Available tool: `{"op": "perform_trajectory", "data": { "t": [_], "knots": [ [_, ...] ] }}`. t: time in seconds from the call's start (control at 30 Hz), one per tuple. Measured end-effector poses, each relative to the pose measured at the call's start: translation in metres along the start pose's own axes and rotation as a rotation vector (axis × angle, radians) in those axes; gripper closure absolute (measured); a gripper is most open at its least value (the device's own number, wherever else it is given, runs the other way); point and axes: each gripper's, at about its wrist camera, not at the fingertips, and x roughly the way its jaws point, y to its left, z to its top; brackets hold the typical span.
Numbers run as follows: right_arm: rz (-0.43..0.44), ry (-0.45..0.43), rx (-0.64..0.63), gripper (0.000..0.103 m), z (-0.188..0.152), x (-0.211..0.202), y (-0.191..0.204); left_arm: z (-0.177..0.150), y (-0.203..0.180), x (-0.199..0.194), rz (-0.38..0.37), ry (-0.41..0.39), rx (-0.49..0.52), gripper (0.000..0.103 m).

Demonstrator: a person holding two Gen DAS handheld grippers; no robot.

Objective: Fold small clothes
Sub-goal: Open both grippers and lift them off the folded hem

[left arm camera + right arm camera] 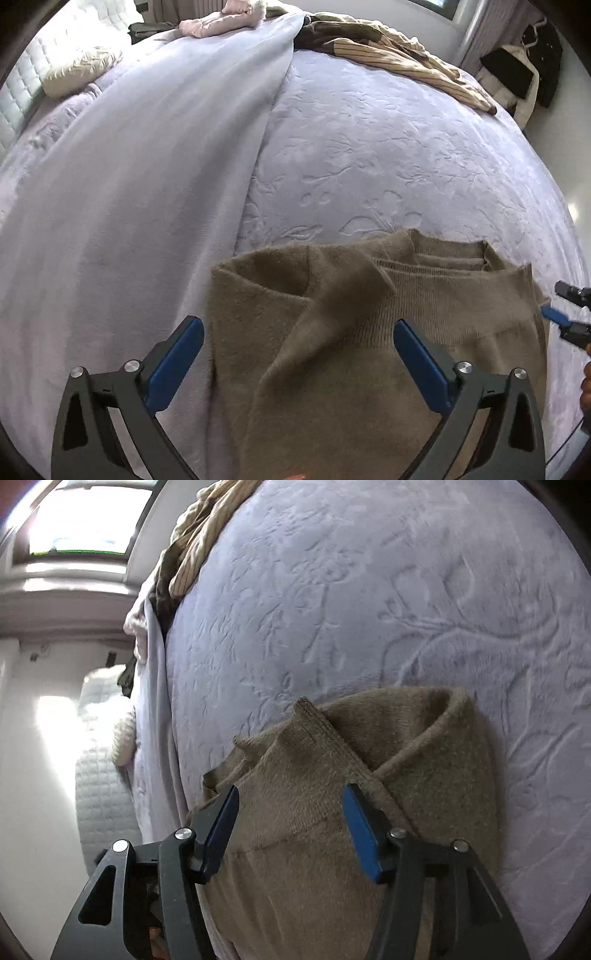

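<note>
A brown knit garment point(332, 332) lies partly folded on the lavender bedspread point(369, 147), with layers of ribbed hem stacked at its far right. My left gripper point(298, 330) is open just above the garment's near left part, nothing between its blue pads. My right gripper point(290, 800) is open over the garment point(314, 830) at its right edge; its tip also shows in the left wrist view point(561, 314). Neither gripper holds cloth.
A striped tan and brown pile of clothes point(388, 48) lies at the far side of the bed. Pink clothes point(221, 20) and a cream pillow point(81, 70) lie at the far left. A smooth lavender blanket point(147, 184) covers the bed's left half.
</note>
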Motion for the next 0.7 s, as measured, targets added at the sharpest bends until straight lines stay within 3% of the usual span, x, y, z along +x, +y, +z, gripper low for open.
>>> {"op": "perform_trajectory", "data": {
  "t": [0.1, 0.17, 0.27, 0.33, 0.5, 0.6, 0.7],
  "knots": [
    [-0.026, -0.005, -0.092, 0.041, -0.006, -0.007, 0.017, 0.001, -0.007, -0.007, -0.069, 0.003, 0.029, 0.000],
    [-0.044, -0.003, -0.143, 0.041, -0.008, -0.006, 0.026, 0.000, -0.015, 0.002, -0.131, 0.044, 0.055, 0.000],
    [-0.043, 0.034, -0.171, 0.042, -0.012, 0.006, 0.032, -0.002, -0.030, 0.029, -0.159, 0.104, 0.073, 0.000],
    [-0.068, 0.049, -0.177, 0.042, -0.014, 0.016, 0.031, 0.000, -0.032, 0.045, -0.133, 0.110, 0.067, 0.000],
    [-0.100, 0.081, -0.160, 0.044, -0.020, 0.032, 0.012, 0.021, -0.006, 0.074, 0.029, 0.076, 0.014, 0.000],
    [-0.086, 0.061, -0.154, 0.045, -0.022, 0.029, 0.007, 0.028, 0.009, 0.077, 0.022, 0.082, -0.019, 0.000],
    [-0.106, 0.053, -0.173, 0.044, -0.025, 0.024, 0.010, 0.027, 0.001, 0.063, 0.059, 0.062, 0.030, 0.000]
  ]
}}
